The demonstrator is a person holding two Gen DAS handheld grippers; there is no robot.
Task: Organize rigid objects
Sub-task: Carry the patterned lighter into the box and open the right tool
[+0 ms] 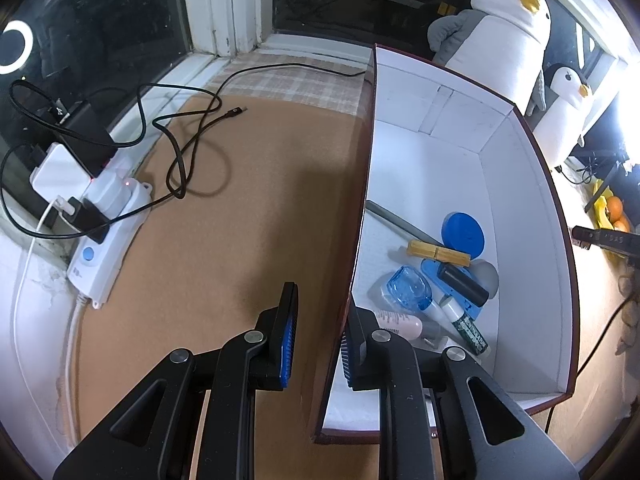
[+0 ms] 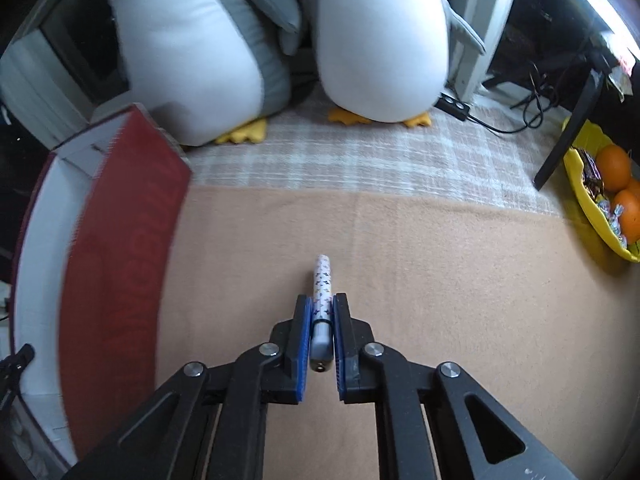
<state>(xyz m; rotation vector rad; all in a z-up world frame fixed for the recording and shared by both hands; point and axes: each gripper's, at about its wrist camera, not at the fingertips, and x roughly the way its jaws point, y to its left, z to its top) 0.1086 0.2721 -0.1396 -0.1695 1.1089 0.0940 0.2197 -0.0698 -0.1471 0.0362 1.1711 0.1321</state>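
Observation:
A white patterned pen (image 2: pixel 323 276) with a grey end lies lengthwise between the pads of my right gripper (image 2: pixel 322 304), which is shut on it above the tan blanket (image 2: pixel 440 280). The red box with a white inside (image 2: pixel 120 240) stands to its left. My left gripper (image 1: pixel 318 320) straddles the box's left wall (image 1: pixel 362 200). The right pad is against the wall, and a gap shows at the left pad. Inside the box (image 1: pixel 440 160) lie a blue round lid (image 1: pixel 464 234), a wooden clip (image 1: pixel 438 254), a black cylinder (image 1: pixel 462 284), a clear blue bottle (image 1: pixel 410 286) and a pink tube (image 1: pixel 400 322).
A white power strip (image 1: pixel 100 248) with plugs and black cables (image 1: pixel 180 160) lies left of the box by the window. Two plush penguins (image 2: pixel 380 40) stand at the back. A yellow bowl with oranges (image 2: pixel 600 200) sits at the far right, beside a black stand leg (image 2: pixel 568 140).

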